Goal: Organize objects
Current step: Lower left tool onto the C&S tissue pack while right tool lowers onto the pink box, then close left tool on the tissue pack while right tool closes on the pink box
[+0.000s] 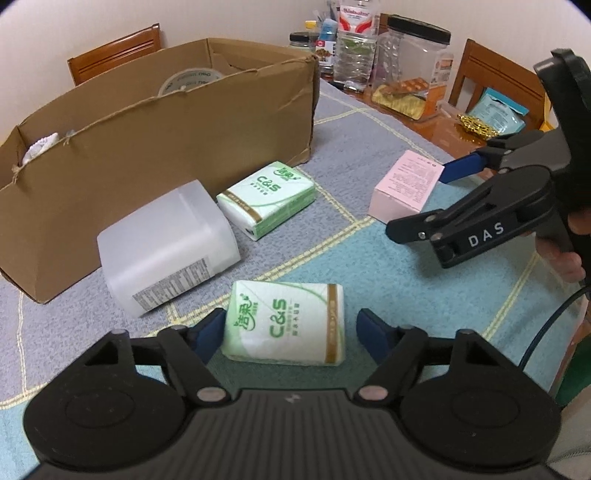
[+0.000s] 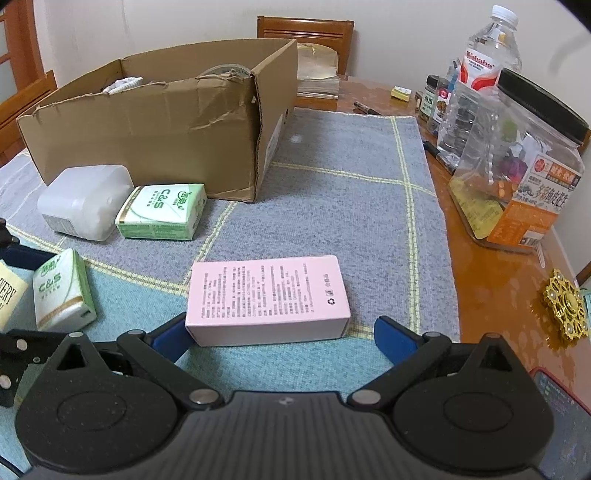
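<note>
A plain pale wall runs behind the table, evenly lit, no strong shadows. The table is glossy brown wood, and most of it lies under a woven cloth of grey and light blue crossed by thin yellow lines. Wooden chairs stand around it: one at the far side, another at the right, a third behind the far-left corner.
</note>
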Tool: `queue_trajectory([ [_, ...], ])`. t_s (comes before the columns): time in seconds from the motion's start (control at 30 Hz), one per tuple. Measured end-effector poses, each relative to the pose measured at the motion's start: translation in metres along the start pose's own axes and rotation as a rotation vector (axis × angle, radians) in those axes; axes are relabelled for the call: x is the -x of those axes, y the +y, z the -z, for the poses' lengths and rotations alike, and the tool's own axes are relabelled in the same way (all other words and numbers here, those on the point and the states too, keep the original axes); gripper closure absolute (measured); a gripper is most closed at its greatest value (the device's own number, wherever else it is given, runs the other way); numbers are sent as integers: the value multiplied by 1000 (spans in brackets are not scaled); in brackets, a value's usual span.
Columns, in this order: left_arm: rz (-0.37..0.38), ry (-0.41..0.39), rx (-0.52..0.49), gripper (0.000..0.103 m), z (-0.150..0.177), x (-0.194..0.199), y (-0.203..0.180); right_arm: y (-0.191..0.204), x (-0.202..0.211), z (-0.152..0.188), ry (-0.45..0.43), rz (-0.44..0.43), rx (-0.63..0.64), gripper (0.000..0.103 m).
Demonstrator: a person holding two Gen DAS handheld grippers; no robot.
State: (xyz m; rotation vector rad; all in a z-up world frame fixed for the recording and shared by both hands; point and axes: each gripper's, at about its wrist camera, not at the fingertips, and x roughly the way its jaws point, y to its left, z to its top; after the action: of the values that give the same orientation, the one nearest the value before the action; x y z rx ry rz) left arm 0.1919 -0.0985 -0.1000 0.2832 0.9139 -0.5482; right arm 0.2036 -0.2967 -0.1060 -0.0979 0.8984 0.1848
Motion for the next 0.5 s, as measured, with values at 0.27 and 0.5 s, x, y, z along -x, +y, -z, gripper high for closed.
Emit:
queue_trajectory([
  [0.27, -7, -4, 26, 30, -8, -5, -2, 8, -7, -11, 3, -29, 38, 0],
  [0.5, -28, -2, 47, 38, -2, 1, 4, 14, -1, -5, 15, -69, 85, 0],
])
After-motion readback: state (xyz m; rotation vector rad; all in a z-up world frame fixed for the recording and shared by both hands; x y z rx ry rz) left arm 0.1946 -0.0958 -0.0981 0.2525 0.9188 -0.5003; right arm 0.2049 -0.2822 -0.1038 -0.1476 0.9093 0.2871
